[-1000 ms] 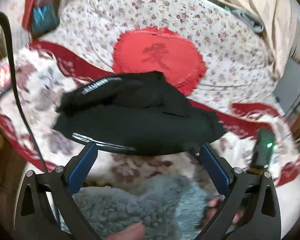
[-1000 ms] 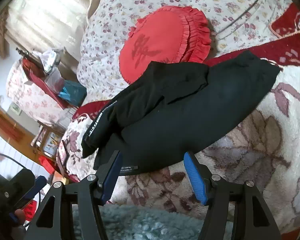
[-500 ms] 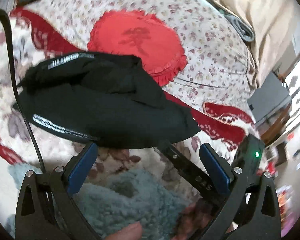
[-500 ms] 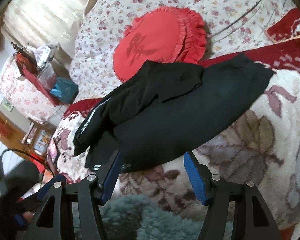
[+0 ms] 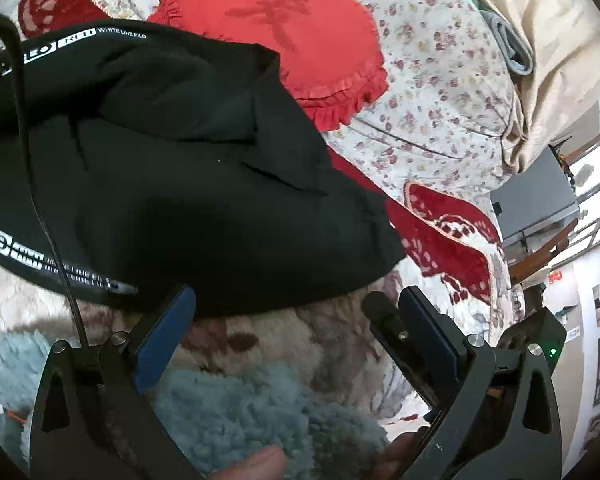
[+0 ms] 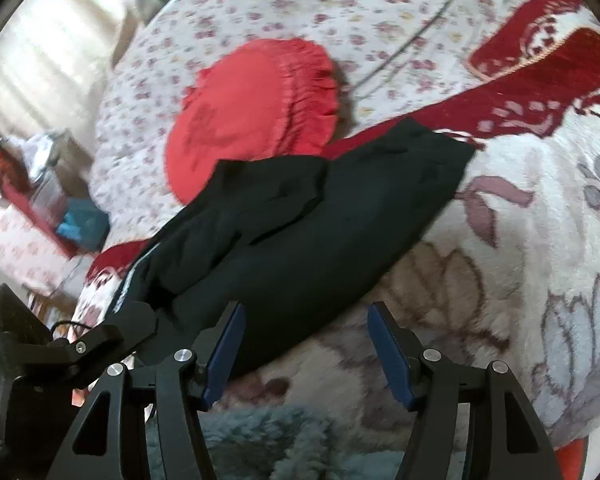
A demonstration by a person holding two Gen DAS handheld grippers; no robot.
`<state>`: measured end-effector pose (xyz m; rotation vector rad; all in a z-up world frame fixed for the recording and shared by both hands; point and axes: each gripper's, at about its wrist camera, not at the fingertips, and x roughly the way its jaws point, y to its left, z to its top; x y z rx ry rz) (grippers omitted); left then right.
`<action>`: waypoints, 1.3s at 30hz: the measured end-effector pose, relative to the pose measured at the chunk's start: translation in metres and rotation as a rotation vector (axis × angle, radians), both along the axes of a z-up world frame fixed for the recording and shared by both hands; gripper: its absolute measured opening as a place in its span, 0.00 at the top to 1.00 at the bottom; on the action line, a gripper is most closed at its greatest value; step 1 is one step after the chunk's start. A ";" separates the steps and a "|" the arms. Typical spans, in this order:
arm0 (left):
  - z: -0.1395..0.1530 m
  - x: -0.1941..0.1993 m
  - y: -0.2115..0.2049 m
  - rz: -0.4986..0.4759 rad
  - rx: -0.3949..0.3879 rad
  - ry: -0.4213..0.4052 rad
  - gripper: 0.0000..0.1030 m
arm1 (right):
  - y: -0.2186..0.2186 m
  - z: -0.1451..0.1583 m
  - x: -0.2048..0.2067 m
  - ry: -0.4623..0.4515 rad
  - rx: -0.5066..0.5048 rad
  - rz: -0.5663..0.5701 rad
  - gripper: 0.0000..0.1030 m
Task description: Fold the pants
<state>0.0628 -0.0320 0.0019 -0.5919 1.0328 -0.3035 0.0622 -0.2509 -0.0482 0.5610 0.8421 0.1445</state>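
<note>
Left hand-held gripper (image 5: 296, 320), bottom of the left wrist view: blue-padded fingers spread wide, pinching nothing. Left pad tip sits at the near hem of the black fabric pants (image 5: 172, 184); contact there is uncertain, as the pad edge overlaps the cloth in view. A thin black cable (image 5: 40, 208) runs from the upper left down across the pants to the gripper frame. At the lower right of that view the other tool's black arm crosses just in front of the right pad.

Right hand-held gripper (image 6: 304, 344), bottom centre of the right wrist view: fingers also apart, holding nothing, left pad tip at the pants' near edge, right pad over bare blanket.

The pants (image 6: 300, 232) lie in a loosely folded heap, one part doubled over on top, white lettered stripes along the hems at the left. They rest on a cream plush blanket with a brown-and-red floral pattern (image 6: 540, 240) covering the bed.

Beyond the pants, upper centre: a round red frilled cushion (image 5: 276, 28), its lower edge partly under the black cloth, lying on a white quilt with small flowers (image 5: 440, 80).

Lower frame: grey-blue fleecy fabric (image 5: 236, 416) under the grippers.
</note>
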 end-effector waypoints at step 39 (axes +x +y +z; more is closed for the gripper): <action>0.019 -0.032 0.061 0.064 -0.169 -0.072 0.01 | 0.051 0.029 0.012 0.000 -0.113 0.021 0.40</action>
